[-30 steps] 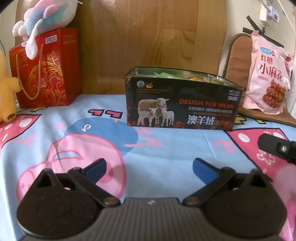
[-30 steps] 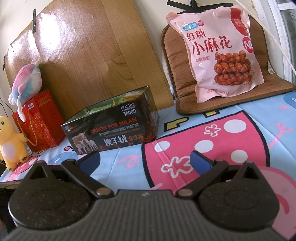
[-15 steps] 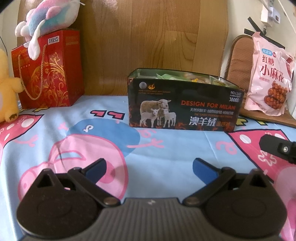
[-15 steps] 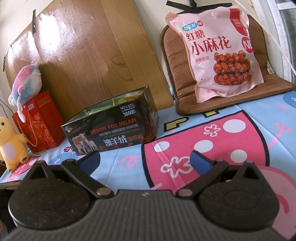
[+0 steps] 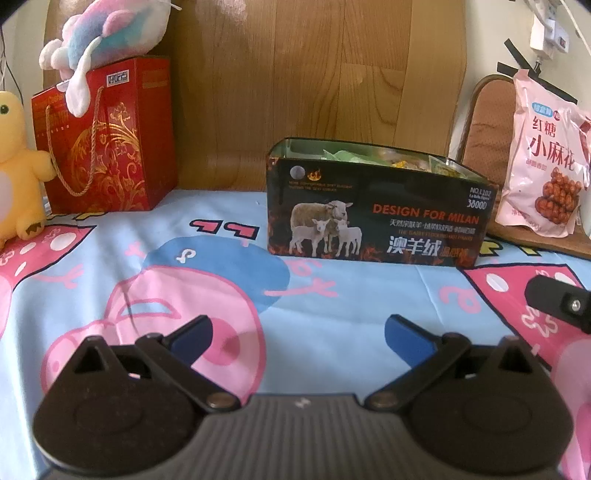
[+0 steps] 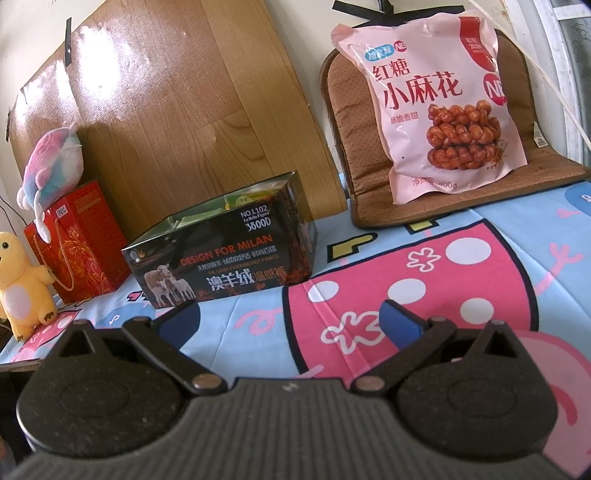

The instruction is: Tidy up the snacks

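A black open-topped box (image 5: 376, 218) printed with sheep stands on the cartoon cloth, with green and yellow snack packets (image 5: 354, 157) showing inside; it also shows in the right wrist view (image 6: 225, 254). A pink snack bag (image 6: 432, 107) leans on a brown cushion at the back right, also seen in the left wrist view (image 5: 546, 158). My left gripper (image 5: 297, 338) is open and empty, low over the cloth in front of the box. My right gripper (image 6: 290, 319) is open and empty, right of the box; part of it shows in the left wrist view (image 5: 557, 302).
A red gift bag (image 5: 107, 140) with a pastel plush (image 5: 107, 33) on top stands at the back left, next to a yellow plush (image 5: 18, 170). A wooden board (image 5: 314, 85) leans on the wall behind the box. A brown cushion (image 6: 354, 140) backs the pink bag.
My left gripper has drawn back and dropped a little, so the box sits lower and smaller in its view. The right gripper has hardly moved. Both stay open.
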Tool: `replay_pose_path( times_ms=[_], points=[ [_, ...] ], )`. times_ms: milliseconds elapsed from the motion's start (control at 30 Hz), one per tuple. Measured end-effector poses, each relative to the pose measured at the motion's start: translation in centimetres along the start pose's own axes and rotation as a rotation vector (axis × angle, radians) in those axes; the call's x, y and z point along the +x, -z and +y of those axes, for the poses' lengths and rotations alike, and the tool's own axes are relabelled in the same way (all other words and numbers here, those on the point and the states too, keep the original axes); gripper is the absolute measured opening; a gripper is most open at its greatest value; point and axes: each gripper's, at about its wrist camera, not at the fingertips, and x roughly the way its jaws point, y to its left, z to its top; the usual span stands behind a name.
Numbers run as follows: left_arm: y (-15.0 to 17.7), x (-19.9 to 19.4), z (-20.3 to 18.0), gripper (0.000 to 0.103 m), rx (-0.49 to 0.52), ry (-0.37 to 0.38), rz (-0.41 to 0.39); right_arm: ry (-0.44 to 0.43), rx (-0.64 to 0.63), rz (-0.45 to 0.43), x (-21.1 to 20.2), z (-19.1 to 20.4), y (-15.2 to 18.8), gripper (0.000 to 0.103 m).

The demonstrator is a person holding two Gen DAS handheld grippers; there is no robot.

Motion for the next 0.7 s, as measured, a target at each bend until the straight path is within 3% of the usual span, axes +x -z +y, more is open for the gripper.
replay_pose_path(
  times_ms=[333,700],
  points=[
    [0.11,-0.4,-0.17,0.103,0.004,-0.031,-0.034,-0.002,0.005,-0.005,-0.06,-0.22,0.02,0.103],
    [-0.06,-0.48,0.34,0.103,-0.023,-0.011,-0.04,-0.01,0.005,-0.005,-0.15,-0.11,0.06,0.103]
  ],
)
